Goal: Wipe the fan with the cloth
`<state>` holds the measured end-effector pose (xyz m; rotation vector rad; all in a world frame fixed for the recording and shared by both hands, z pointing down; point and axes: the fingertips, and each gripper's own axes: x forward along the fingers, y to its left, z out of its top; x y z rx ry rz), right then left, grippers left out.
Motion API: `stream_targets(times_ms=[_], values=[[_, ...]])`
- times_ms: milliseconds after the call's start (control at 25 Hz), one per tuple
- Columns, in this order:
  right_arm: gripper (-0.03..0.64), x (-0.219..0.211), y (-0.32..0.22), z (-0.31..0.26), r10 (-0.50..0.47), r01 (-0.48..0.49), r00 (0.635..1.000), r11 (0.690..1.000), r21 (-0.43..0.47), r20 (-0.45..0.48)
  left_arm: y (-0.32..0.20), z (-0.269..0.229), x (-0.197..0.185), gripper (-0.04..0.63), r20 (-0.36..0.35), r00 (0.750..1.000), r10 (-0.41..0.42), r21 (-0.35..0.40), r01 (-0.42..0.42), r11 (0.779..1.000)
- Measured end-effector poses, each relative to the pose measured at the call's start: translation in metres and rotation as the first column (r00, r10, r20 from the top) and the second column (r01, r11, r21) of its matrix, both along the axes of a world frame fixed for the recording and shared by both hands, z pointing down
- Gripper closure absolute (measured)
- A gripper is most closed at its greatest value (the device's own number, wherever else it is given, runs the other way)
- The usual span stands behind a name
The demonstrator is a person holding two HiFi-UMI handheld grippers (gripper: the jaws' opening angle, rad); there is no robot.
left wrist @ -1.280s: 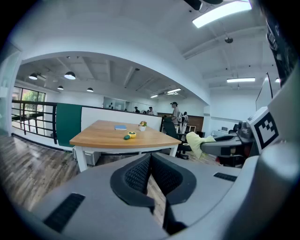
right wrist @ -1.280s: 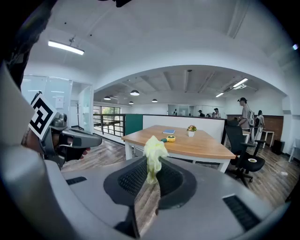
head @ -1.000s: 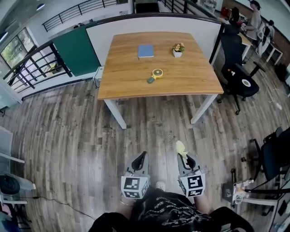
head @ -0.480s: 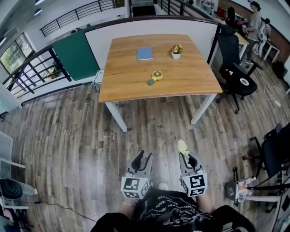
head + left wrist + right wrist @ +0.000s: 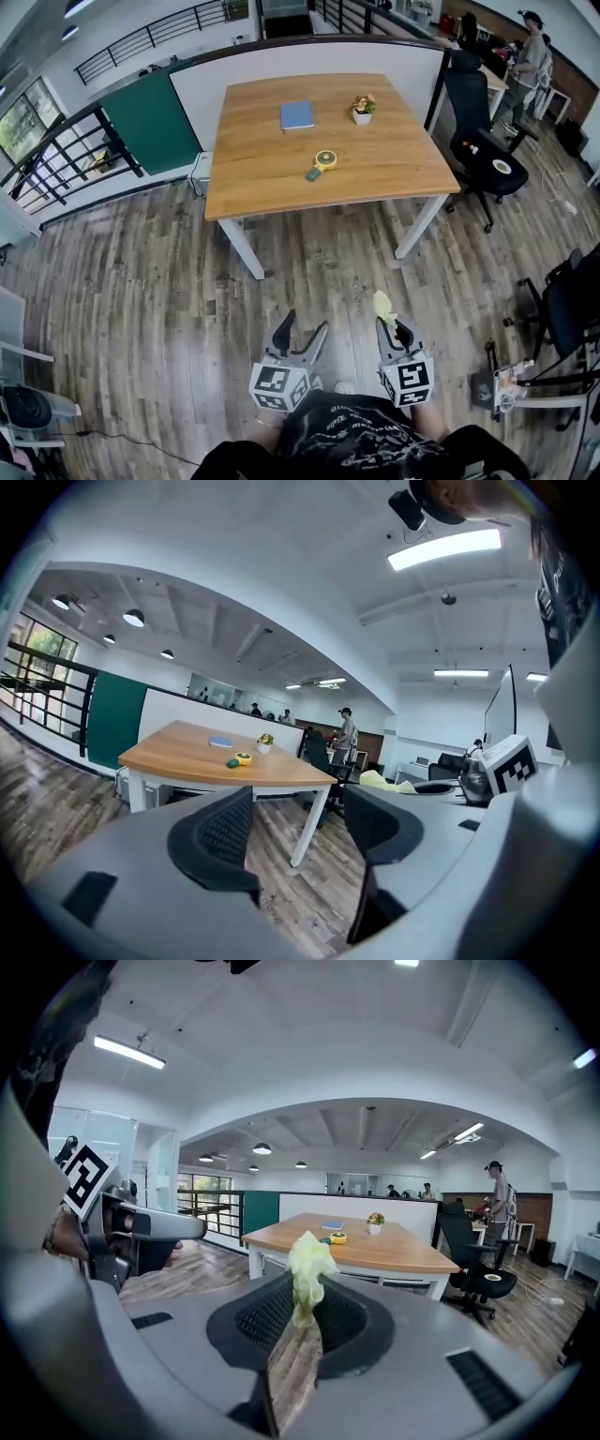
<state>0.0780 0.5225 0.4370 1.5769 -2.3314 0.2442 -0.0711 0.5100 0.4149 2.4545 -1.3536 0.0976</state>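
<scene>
Left hand-held gripper's (image 5: 306,323) empty jaws just opened above floorboards (image 5: 141,281).

A wooden table (image 5: 272,178) stands on plank flooring, well ahead of both grippers; on it lie a small yellow fan (image 5: 324,157), a blue notebook (image 5: 298,115) and a little potted plant (image 5: 362,107), all apart; a black office chair (image 5: 483,141) sits at its right; the left gripper (image 5: 306,326) has just been opening its jaws, nothing between them; the right gripper (image 5: 389,323) pinches a pale yellow cloth (image 5: 380,303).
</scene>
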Motion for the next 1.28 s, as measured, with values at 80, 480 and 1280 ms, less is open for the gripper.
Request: stream_targets(times_ms=[80, 480, 1280], values=[[0.548, -0.005, -0.002, 0.001, 0.016, -0.016, 1.000, 1.000, -0.003, -0.004, -0.005, 0.002, -0.004, 0.288, 0.016, 1.000, 0.015, 0.003, -0.015, 1.000], [0.544, -0.042, -0.017, 0.010, 0.029, -0.029, 0.999, 1.000, -0.001, -0.017, -0.033, 0.016, -0.034, 0.297, 0.041, 0.997, 0.060, 0.001, -0.060, 0.998], [0.540, -0.001, -0.227, 0.025, -0.168, 0.168, 0.985, 0.986, 0.008, -0.035, -0.205, 0.036, 0.004, 0.319, 0.143, 0.984, -0.102, -0.011, 0.105, 0.994]])
